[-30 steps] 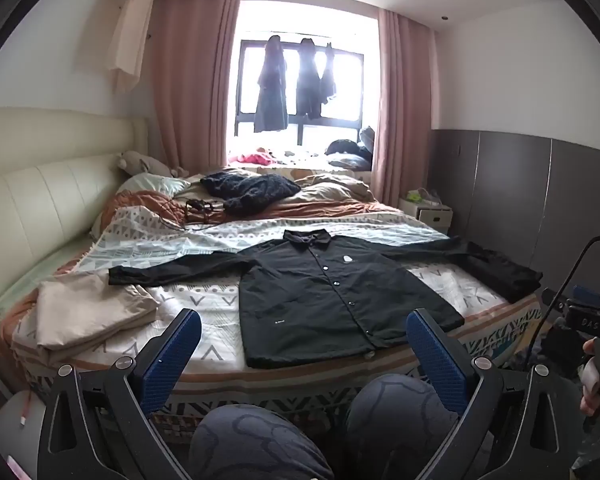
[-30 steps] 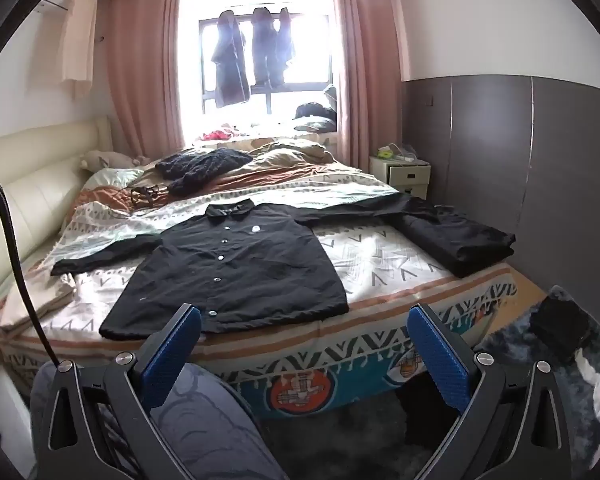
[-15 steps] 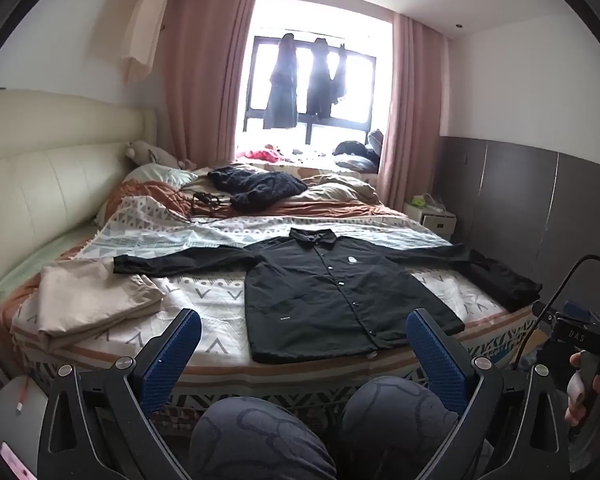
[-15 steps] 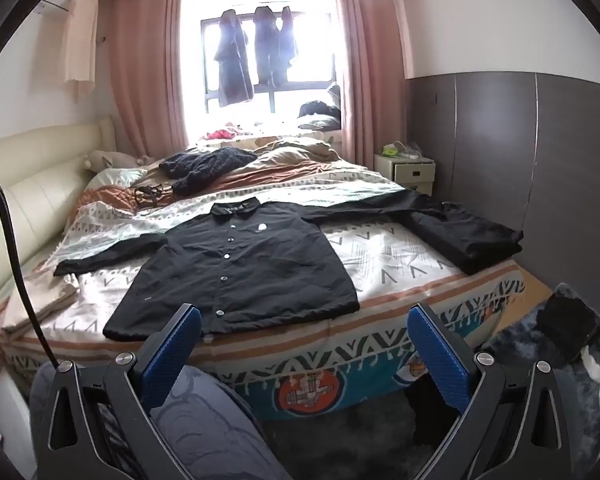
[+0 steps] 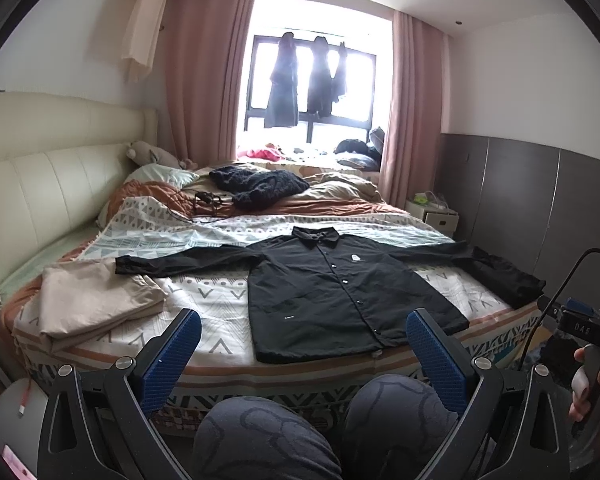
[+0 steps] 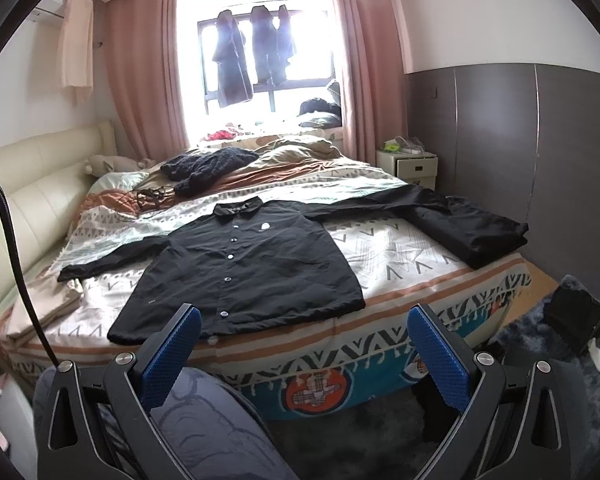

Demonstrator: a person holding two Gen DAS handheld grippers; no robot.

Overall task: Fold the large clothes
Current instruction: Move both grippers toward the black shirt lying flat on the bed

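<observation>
not much to read here tbh. the only legible letters are on a small black device box [image 5: 581, 327] at the right edge of the left wrist view, just beside a person's hand: white characters that look like "dag" or "das", and they seem mirrored or upside down, so i can't tell which. the black button-up jacket [image 5: 340, 292] spread flat on the patterned bed [image 5: 212, 300] has a small white chest badge [image 5: 356, 258] and a tiny white label [image 5: 288, 317] near its hem, both too small to read. same story in the right wrist view, where the badge [image 6: 265, 229] is only a blur.
</observation>
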